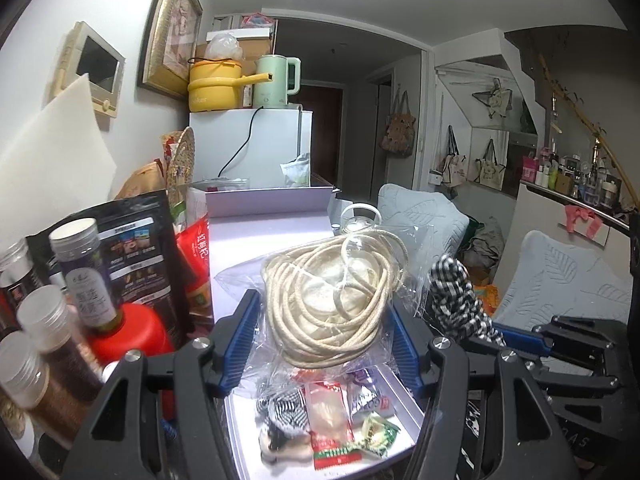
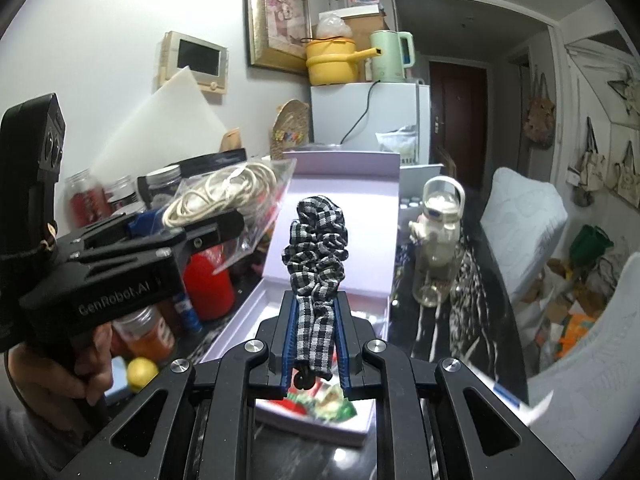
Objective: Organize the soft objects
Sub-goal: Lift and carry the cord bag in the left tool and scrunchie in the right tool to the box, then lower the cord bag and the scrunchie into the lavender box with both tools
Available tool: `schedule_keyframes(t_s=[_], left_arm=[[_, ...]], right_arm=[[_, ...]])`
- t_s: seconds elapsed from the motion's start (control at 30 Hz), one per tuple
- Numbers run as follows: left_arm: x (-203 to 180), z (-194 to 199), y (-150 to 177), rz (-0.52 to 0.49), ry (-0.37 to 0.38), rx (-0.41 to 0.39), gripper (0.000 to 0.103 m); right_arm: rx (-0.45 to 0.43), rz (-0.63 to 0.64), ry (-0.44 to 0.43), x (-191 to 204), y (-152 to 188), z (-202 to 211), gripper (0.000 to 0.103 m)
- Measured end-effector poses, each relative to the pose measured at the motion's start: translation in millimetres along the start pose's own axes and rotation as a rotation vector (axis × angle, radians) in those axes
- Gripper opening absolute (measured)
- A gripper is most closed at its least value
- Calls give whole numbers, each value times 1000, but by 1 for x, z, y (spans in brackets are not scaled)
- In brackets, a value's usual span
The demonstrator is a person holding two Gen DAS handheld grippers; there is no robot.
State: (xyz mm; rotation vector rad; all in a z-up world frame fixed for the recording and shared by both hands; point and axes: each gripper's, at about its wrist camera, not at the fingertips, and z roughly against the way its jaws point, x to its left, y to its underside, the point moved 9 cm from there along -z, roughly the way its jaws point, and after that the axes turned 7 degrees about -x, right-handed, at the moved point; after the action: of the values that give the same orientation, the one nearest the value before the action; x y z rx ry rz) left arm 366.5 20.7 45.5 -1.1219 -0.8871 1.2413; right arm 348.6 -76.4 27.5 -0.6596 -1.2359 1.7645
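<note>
An open lilac gift box lies on the cluttered counter, its tray holding snack packets and a striped cloth item. Above it the left gripper clamps a clear plastic bag of coiled cream rope, its blue pads pressing the bag from both sides. Beside it the right gripper is clenched on a black-and-white checked scrunchie, which stands upright above the box.
</note>
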Motion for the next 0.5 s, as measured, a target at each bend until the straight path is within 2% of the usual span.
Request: schedule_keyframes(t_s=[0.3,0.5], left_arm=[[19,-45,11,-10,-51,46,60],[31,-68,27,-24,-88,111,60]], right_arm=[[23,-13,-14,-19,-6,-51,17],[43,-33,-26,-25,-5,-79,17]])
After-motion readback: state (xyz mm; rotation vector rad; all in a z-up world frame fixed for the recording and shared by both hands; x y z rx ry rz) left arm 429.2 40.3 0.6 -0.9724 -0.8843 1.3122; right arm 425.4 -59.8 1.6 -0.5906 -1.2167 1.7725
